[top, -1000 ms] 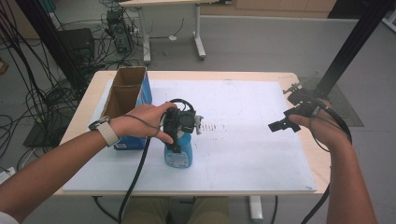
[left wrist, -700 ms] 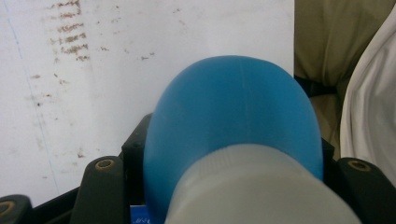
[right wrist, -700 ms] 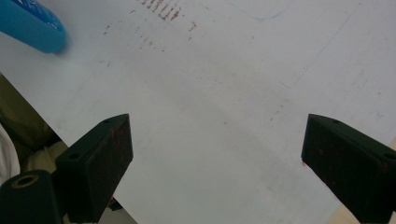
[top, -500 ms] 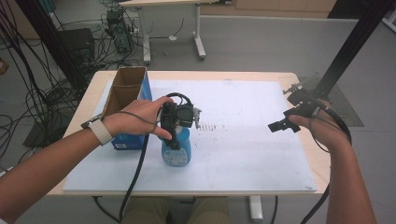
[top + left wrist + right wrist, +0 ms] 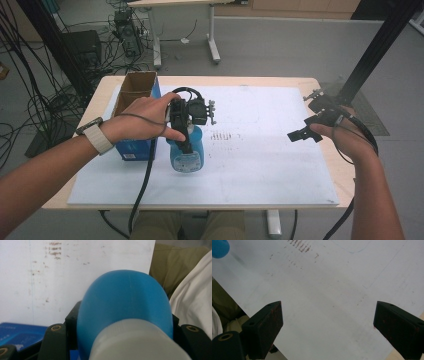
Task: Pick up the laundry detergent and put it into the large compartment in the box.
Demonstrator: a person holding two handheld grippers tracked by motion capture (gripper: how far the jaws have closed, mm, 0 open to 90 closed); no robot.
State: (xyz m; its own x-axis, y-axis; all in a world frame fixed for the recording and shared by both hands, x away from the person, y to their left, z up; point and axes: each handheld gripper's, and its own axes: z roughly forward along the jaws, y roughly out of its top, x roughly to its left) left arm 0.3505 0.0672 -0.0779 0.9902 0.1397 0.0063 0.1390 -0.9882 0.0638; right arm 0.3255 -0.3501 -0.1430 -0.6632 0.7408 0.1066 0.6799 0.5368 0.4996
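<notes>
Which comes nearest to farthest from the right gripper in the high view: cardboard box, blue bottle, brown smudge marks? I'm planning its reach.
From the right gripper:
1. Brown smudge marks, mid-sheet, to its left.
2. Blue bottle, held in the left gripper.
3. Cardboard box, at the table's far left.

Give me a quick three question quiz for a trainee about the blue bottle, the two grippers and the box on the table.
1. True or false: the left gripper is shut on the blue bottle.
2. The right gripper has its jaws: A) shut on a pen, B) wide apart with nothing between, C) shut on the bottle.
3. Fill in: the cardboard box stands on the bottle's ____ side in the high view.

Key: 1 true. 2 B. 3 left.
</notes>
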